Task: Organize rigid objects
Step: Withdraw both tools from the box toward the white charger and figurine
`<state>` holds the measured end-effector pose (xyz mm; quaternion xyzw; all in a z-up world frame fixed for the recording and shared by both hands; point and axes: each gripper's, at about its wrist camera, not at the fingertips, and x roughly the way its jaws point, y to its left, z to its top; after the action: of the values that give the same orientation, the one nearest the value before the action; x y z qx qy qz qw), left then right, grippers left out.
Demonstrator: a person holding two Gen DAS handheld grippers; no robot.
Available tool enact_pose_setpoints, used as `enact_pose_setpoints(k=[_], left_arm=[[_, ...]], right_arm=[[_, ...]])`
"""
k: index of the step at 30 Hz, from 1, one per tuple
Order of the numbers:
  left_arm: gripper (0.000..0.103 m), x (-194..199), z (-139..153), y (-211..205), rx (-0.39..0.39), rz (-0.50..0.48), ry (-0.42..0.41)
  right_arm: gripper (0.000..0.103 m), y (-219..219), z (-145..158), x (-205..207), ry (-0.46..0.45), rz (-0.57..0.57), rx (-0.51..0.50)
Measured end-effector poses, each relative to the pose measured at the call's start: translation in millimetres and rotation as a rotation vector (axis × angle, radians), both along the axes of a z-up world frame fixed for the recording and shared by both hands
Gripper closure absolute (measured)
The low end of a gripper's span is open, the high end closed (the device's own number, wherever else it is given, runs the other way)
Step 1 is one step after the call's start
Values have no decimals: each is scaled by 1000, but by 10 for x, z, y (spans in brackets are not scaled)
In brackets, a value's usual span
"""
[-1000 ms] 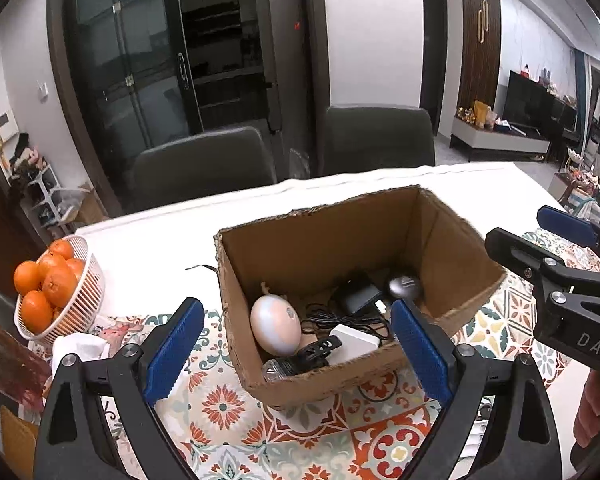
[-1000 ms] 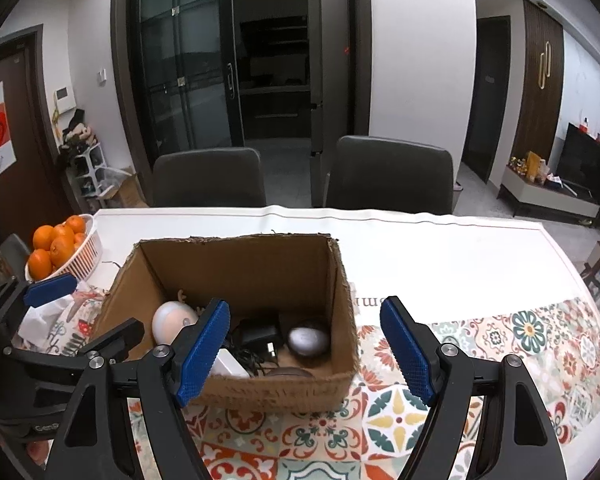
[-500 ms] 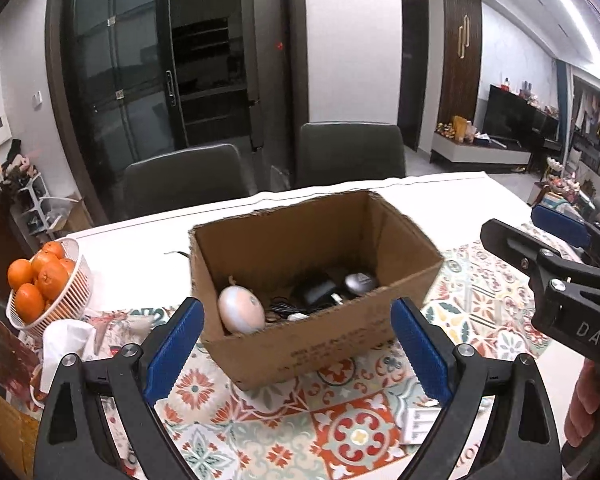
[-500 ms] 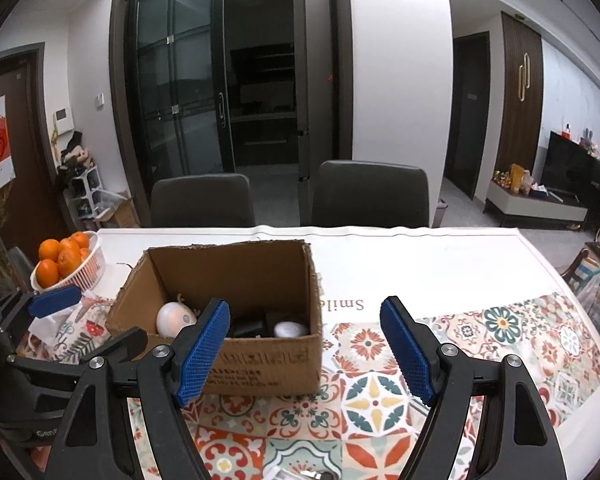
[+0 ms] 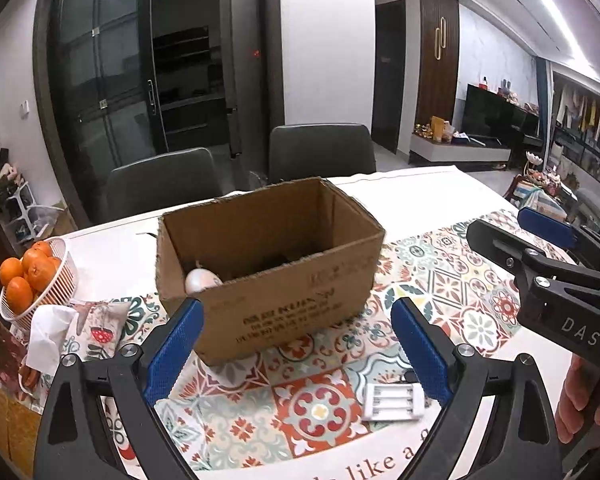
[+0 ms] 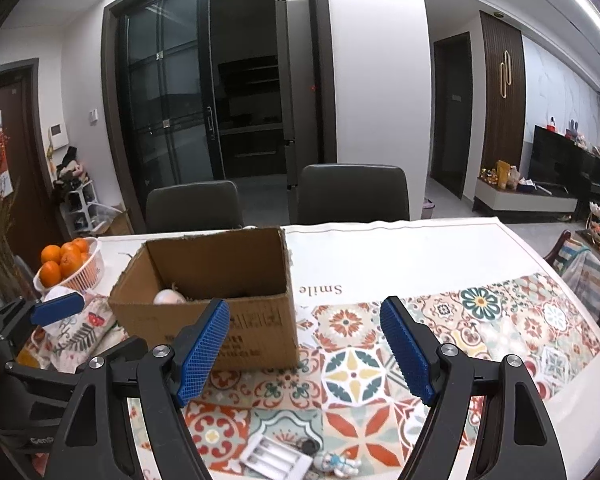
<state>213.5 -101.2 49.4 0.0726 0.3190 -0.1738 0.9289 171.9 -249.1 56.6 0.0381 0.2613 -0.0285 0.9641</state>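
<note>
An open cardboard box (image 5: 284, 308) (image 6: 256, 320) stands on the patterned tablecloth. A white egg-shaped object (image 5: 202, 280) (image 6: 169, 297) shows inside it at the left; the rest of its contents is hidden. A white battery charger (image 5: 393, 402) (image 6: 276, 458) lies on the cloth in front of the box, with a small black item (image 6: 309, 446) and a small figurine (image 6: 336, 463) beside it. My left gripper (image 5: 296, 348) is open and empty, back from the box. My right gripper (image 6: 305, 346) is open and empty, right of the box front.
A white basket of oranges (image 5: 32, 276) (image 6: 70, 266) stands at the table's left, with a floral pouch (image 5: 100, 328) and white tissue (image 5: 48, 332) beside it. Two dark chairs (image 5: 320, 152) stand behind the table. The right gripper's body (image 5: 548, 280) shows at right.
Both grippers have pulled back and lowered away from the box. The box interior is now mostly hidden, and the charger on the cloth has come into view.
</note>
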Motion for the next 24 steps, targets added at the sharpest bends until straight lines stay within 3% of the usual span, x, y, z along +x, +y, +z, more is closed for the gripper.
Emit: enact_pose_setpoints(k=[24], left_arm=[[7,-432,-540,-320,30,-50,81]], right_arm=[[25,-328,-642,-473,104,-19,51]])
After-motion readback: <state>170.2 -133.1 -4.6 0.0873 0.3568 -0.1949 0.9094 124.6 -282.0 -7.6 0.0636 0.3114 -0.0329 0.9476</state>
